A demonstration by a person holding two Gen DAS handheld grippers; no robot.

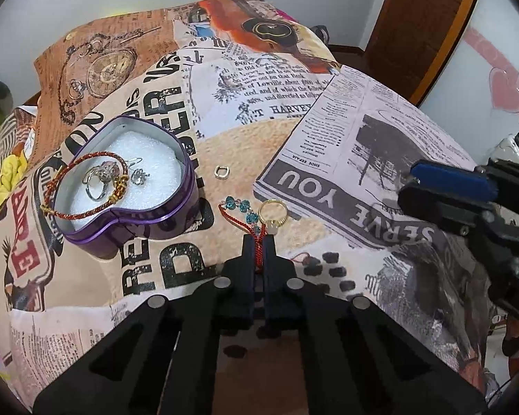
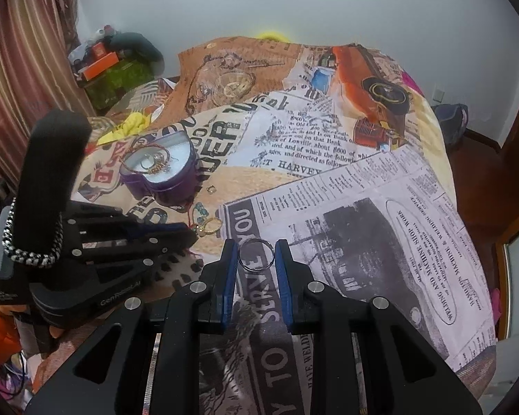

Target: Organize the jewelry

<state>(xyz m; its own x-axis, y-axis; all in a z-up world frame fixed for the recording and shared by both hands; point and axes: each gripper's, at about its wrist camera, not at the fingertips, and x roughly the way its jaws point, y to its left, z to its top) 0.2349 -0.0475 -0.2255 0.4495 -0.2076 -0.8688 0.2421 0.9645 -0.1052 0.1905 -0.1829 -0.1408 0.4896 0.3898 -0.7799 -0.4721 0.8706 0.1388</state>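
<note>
Left gripper (image 1: 258, 242) is clamped tight on the red cord of the blue-bead bracelet (image 1: 240, 209), beads trailing just ahead of its tips beside the gold ring (image 1: 273, 211). Ahead and to its left sits the purple heart tin (image 1: 128, 186), jewelry inside. Right gripper (image 2: 257, 249) has its jaws around a silver ring (image 2: 256, 254), both pads touching it.
</note>
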